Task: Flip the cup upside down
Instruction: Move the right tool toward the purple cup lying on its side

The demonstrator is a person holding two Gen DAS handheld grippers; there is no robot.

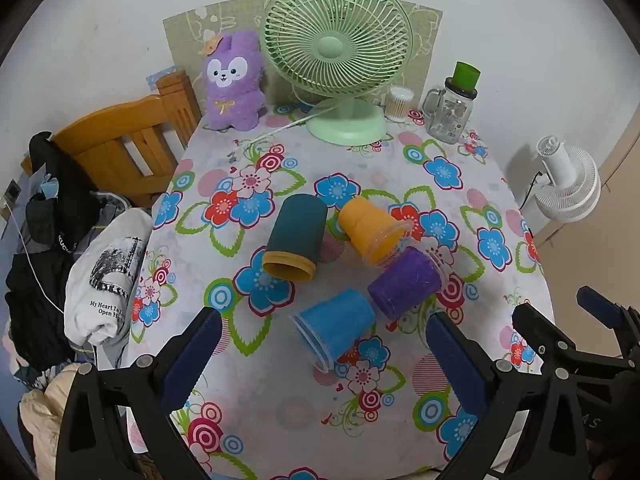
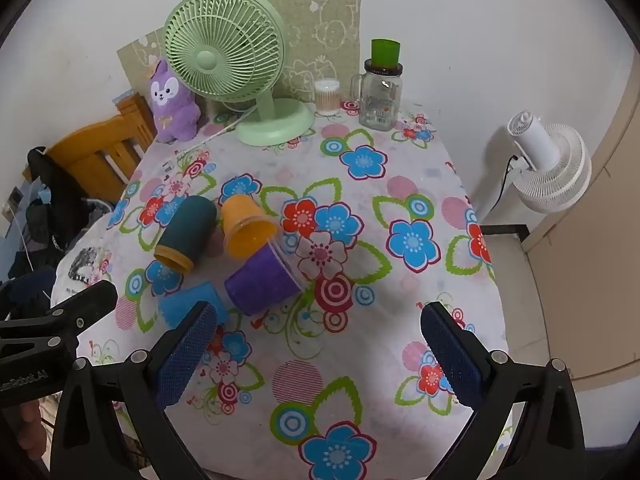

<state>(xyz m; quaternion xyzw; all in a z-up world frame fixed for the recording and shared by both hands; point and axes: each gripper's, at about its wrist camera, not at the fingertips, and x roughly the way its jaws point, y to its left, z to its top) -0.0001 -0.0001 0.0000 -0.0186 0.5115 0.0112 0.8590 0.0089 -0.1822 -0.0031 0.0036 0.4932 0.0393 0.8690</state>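
Several cups lie on their sides on the flowered tablecloth (image 1: 460, 200): a dark teal cup (image 1: 296, 236) with an orange rim, an orange cup (image 1: 370, 226), a purple cup (image 1: 406, 282) and a blue cup (image 1: 334, 326). They also show in the right wrist view: teal cup (image 2: 186, 234), orange cup (image 2: 244, 228), purple cup (image 2: 262, 280), blue cup (image 2: 188, 310) partly behind a finger. My left gripper (image 1: 322, 344) is open, just short of the blue cup. My right gripper (image 2: 318, 342) is open and empty over the cloth, right of the cups.
At the table's back stand a green fan (image 1: 338, 60), a purple plush toy (image 1: 234, 80), a cotton swab box (image 1: 400, 104) and a glass jar mug (image 1: 452, 110). A wooden chair (image 1: 124, 148) with clothes is left. A white fan (image 2: 548, 168) stands right.
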